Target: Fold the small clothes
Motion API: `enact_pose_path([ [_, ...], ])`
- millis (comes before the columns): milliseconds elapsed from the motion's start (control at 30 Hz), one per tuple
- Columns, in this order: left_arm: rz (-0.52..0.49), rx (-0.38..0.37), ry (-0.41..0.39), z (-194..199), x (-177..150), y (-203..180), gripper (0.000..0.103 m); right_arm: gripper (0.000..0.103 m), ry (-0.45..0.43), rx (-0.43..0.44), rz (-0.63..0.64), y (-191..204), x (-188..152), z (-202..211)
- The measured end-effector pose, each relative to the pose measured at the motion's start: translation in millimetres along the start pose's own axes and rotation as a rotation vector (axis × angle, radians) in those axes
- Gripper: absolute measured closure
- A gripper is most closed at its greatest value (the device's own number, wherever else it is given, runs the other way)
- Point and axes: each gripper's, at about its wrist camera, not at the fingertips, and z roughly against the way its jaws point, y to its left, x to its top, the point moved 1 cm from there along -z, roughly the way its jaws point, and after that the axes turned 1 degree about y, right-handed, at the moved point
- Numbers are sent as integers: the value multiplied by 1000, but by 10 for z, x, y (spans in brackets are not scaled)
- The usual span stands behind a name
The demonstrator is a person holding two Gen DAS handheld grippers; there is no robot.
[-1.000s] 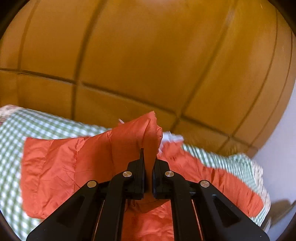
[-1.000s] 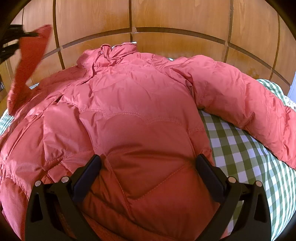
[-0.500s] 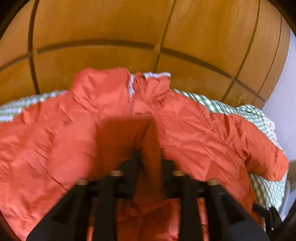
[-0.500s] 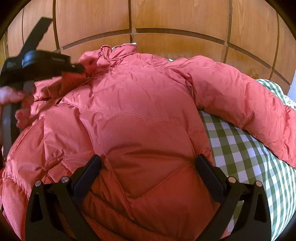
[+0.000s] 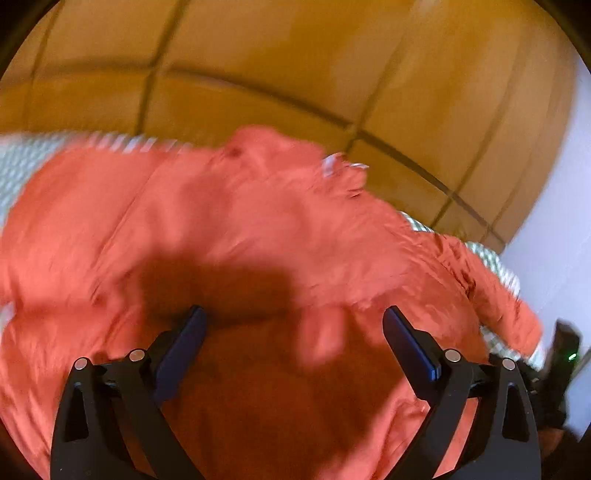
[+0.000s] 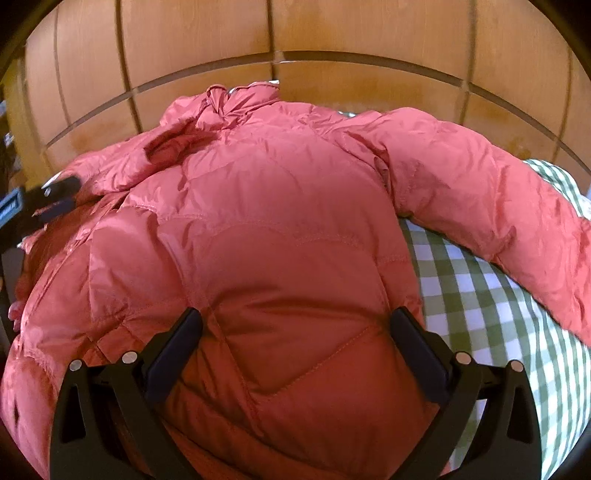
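I am holding both my left jaws (image 5: 293,343) and right jaws (image 6: 295,347) spread over the red jacket (image 6: 280,229) on the bed (image 6: 480,295), its unfolded sleeve (image 6: 498,206) lying nearer my right jaws, collar ahead.

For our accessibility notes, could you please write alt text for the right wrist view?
A red quilted puffer jacket lies spread on a green-and-white checked cloth, one sleeve stretched out to the right. The right tool hangs open above its lower part, and wooden panels fill the background.
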Motion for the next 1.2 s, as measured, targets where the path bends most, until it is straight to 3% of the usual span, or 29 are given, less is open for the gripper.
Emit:
enact_pose_path([
  [133,85,-19,-37,185,-126,138,8,2,12,92,-9,-185,-7,10],
  [300,58,13,-16,187,-203,39,8,2,-1,-1,14,-153,-7,127],
  [467,65,-1,-17,213,-218,70,8,2,-44,18,-96,-445,38,262],
  [567,66,2,-11,205,-204,88,8,2,-49,52,-301,-912,29,271],
  [667,61,8,-10,196,-193,88,8,2,-79,85,-606,-1534,-72,246],
  [733,62,15,1,184,-174,82,8,2,-160,188,-784,-1877,-146,257],
  [767,59,20,7,178,-165,71,8,2,-190,195,-844,-1999,-149,276],
  [867,45,36,13,187,-81,52,8,2,-212,140,-945,-2311,-129,267],
  [1000,30,108,-27,231,84,114,8,2,-312,156,-1184,-2706,-227,291],
  [1100,27,148,-48,228,190,206,8,2,-345,122,-1316,-2940,-241,277],
  [1200,-66,231,-70,204,218,200,8,2,-380,107,-1430,-3121,-237,240],
])
